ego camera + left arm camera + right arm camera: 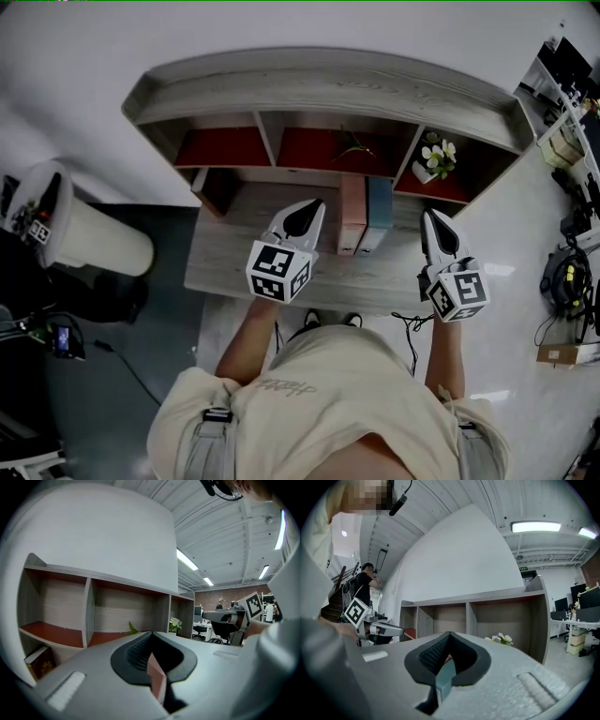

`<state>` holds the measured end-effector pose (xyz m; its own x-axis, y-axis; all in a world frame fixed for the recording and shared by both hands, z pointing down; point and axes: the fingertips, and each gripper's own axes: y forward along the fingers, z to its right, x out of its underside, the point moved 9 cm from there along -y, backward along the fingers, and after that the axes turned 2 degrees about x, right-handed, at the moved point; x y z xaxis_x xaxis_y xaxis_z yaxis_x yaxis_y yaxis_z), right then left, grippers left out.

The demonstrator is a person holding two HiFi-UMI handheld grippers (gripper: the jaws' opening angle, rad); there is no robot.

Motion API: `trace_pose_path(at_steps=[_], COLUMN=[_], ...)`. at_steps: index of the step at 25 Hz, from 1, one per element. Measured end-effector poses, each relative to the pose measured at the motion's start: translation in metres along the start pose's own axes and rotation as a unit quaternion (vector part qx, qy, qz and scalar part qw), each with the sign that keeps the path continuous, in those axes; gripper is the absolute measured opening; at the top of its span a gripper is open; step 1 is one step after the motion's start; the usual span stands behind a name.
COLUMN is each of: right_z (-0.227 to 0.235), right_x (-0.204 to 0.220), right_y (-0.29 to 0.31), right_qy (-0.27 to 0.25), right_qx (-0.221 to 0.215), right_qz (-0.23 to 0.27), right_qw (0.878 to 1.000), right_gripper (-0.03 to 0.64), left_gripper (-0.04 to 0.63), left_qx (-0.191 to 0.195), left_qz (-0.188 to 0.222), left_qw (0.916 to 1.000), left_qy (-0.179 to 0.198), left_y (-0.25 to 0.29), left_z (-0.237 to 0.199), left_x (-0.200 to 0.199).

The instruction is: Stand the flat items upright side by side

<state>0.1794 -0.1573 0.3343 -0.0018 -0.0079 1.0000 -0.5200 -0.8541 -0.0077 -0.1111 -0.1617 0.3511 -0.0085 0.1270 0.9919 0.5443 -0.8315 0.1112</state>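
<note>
Salmon-pink flat book (352, 214), blue flat book (379, 214) upright, side by side on grey wooden tabletop (234, 258). Left tool (312, 208), right tool (433, 221) clenched, empty. Seemingly done; dark brown book (217, 187) possibly left.

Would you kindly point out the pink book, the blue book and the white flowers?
pink book (352, 220), head view, its top edge.
blue book (379, 214), head view, its top edge.
white flowers (441, 153), head view, the blossoms.
</note>
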Motion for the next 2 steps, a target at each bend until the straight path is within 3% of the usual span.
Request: trace_pose_path(at_steps=[2], right_z=[-0.0016], right_x=[0.0036], right_y=[-0.0052], right_qy=[0.000], right_qx=[0.006], right_qz=[-0.004], right_qw=[1.000], right_gripper=[0.000], left_gripper=[0.014], left_qx=[-0.002], left_qz=[-0.001], left_qw=[1.0000], left_qy=[-0.009], left_y=[-0.0019], left_z=[0.0011], left_x=[0.0051])
